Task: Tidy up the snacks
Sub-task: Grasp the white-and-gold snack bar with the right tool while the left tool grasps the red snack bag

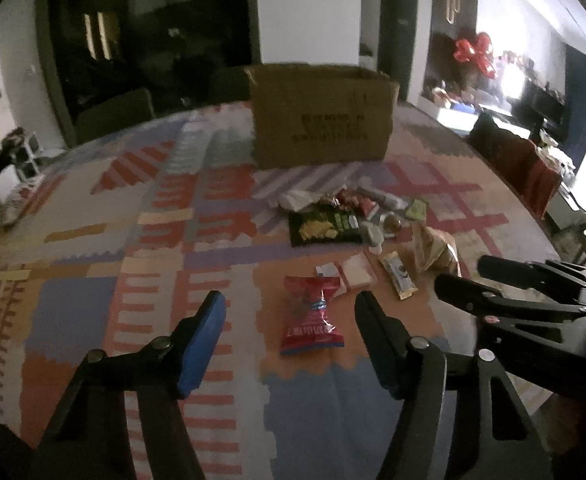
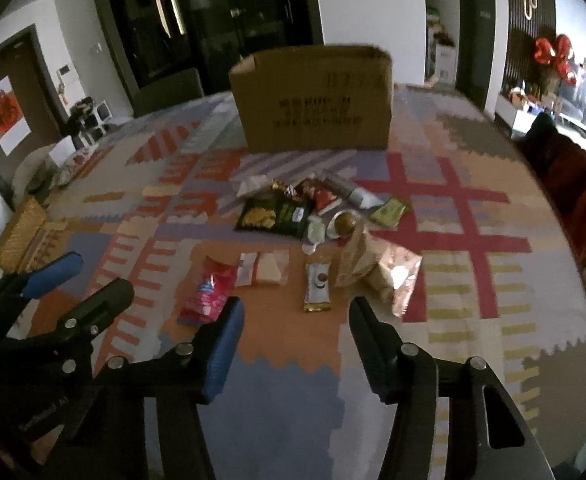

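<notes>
Snacks lie on a patterned tablecloth (image 1: pixel 93 312) before a brown cardboard box (image 1: pixel 321 116), which also shows in the right wrist view (image 2: pixel 313 100). A red packet (image 1: pixel 311 316) lies just ahead of my open, empty left gripper (image 1: pixel 289 304). Beyond it are a pale square packet (image 1: pixel 357 274), a white bar (image 1: pixel 398 275), a crinkled tan bag (image 1: pixel 433 252) and a black chips bag (image 1: pixel 323 226). My right gripper (image 2: pixel 295 310) is open and empty, short of the white bar (image 2: pixel 318 286) and the red packet (image 2: pixel 207 292). The tan bag (image 2: pixel 373 268) lies right of the bar.
A heap of small packets and a round brown item (image 2: pixel 347 222) lies beside the chips bag (image 2: pixel 271 216). A woven basket (image 2: pixel 19 236) sits at the table's left edge. Dark chairs stand around the table. The right gripper also shows in the left wrist view (image 1: pixel 459 276).
</notes>
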`<state>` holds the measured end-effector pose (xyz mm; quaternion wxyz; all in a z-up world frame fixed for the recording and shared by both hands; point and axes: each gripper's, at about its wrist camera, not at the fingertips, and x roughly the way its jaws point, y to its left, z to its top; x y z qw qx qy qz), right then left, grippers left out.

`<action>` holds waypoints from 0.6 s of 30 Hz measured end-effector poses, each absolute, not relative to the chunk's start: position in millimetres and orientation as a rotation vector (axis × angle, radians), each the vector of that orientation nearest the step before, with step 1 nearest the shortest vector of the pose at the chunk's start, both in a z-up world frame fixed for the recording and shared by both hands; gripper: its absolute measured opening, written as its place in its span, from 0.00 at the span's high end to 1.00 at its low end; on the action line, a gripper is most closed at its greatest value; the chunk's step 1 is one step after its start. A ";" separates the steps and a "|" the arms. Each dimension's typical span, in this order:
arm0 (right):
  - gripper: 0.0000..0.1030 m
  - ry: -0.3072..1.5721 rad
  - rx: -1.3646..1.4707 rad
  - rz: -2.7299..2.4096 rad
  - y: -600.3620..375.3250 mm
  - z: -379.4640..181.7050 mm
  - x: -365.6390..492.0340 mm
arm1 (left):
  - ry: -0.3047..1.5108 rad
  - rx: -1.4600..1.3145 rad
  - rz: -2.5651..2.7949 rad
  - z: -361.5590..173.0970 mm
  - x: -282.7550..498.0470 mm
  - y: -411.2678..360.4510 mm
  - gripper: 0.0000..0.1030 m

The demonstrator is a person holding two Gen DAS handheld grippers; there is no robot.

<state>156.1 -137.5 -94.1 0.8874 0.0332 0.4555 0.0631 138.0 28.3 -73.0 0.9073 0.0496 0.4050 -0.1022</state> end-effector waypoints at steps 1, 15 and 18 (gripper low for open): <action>0.50 0.960 0.068 0.130 -136.0 -98.1 160.8 | 0.852 0.105 -0.226 -77.6 143.3 28.2 0.37; 0.61 1.088 0.035 0.135 -129.1 -150.6 204.7 | 1.033 0.092 -0.290 -133.9 184.9 20.4 0.46; 0.63 1.112 0.035 0.154 -130.1 -158.6 211.7 | 1.061 0.068 -0.284 -142.6 189.6 20.6 0.48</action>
